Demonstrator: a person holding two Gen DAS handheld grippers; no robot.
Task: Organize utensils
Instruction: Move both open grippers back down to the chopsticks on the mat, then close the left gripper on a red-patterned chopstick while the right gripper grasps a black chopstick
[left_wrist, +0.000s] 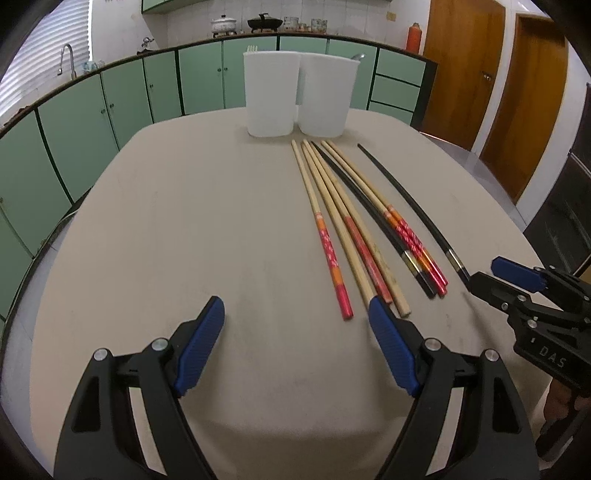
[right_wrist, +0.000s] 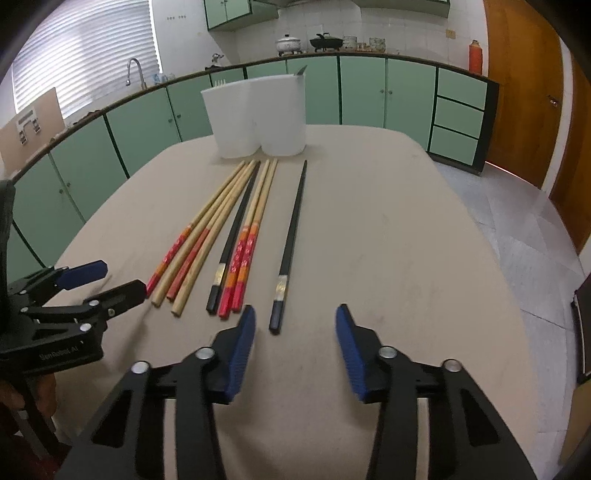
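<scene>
Left gripper (left_wrist: 295, 317), black plastic arms with ribbed blue rubber pads (left_wrist: 201, 343), jaws spread wide, holding nothing, hovers over the near part of the beige cloth-covered table (left_wrist: 184, 221). Seen from the right wrist view its body reads "SenRobot.AI", faint. Its right pad tip sits just beside the near ends of the bamboo chopsticks.

Right gripper (right_wrist: 295, 317), same black-and-blue build, jaws also spread, empty. From the left wrist view its housing shows "DAS", rest cut off. The lone black lacquered chopstick (right_wrist: 291, 240) lies between its fingers' line, butt end just ahead of the left pad (right_wrist: 240, 354), not touching.

Chopsticks, all long, slim, tapering toward the far end, lie side by side pointing at the tubs:
- group of bamboo chopsticks with red-orange printed handles and plain ones (left_wrist: 332, 229), left cluster, slightly fanned.
- second black chopstick with a gold band (right_wrist: 236, 229) next to a pair of red-orange handled bamboo chopsticks (right_wrist: 251, 236), touching.
- lone black one well apart to the right, gold band near its butt.

Print on red handles too small to read.

Two white translucent plastic tubs (left_wrist: 299, 96), tall, rounded corners, stand touching each other at the table's far edge, just beyond the chopstick tips. Fork tines (left_wrist: 252, 48) poke above the left tub's rim; a metal utensil tip (left_wrist: 357, 56) above the right.

Behind: green cabinet doors (left_wrist: 110, 118), smooth, dark trim.
</scene>
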